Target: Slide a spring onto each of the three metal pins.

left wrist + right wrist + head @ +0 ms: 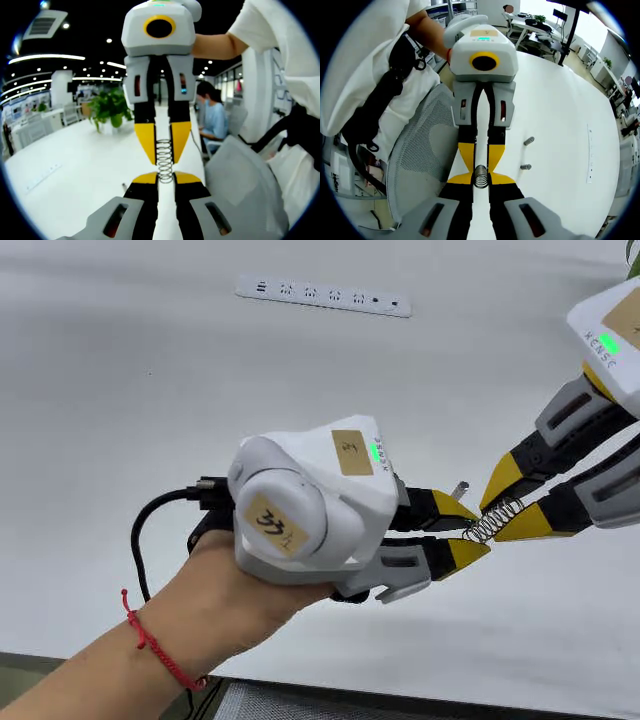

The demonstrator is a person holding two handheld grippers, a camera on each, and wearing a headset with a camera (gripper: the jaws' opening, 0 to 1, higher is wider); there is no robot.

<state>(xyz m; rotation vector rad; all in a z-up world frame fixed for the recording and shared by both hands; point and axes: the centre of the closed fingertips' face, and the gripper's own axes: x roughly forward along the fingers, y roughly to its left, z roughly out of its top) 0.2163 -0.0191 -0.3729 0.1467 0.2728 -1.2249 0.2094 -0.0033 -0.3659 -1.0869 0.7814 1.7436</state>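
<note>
A small steel spring [505, 512] hangs in the air between the two gripper noses, above the white table [150, 420]. My right gripper [492, 522] comes in from the upper right, its yellow tips shut across the coils [480, 176]. My left gripper [468, 530], held in a hand, points right, and its tips pinch the spring's near end [164, 167]. Whether a pin sits inside the coils cannot be told. One metal pin [459, 488] lies on the table just behind the tips. Two pins [528, 141] [525, 166] lie on the table.
A white power strip [322, 294] lies at the table's far side. A black cable [150, 530] trails from the left gripper. The table's near edge [400, 695] runs below the hand. A grey mesh chair [415, 160] stands beside the table, and a potted plant [112, 107] stands further off.
</note>
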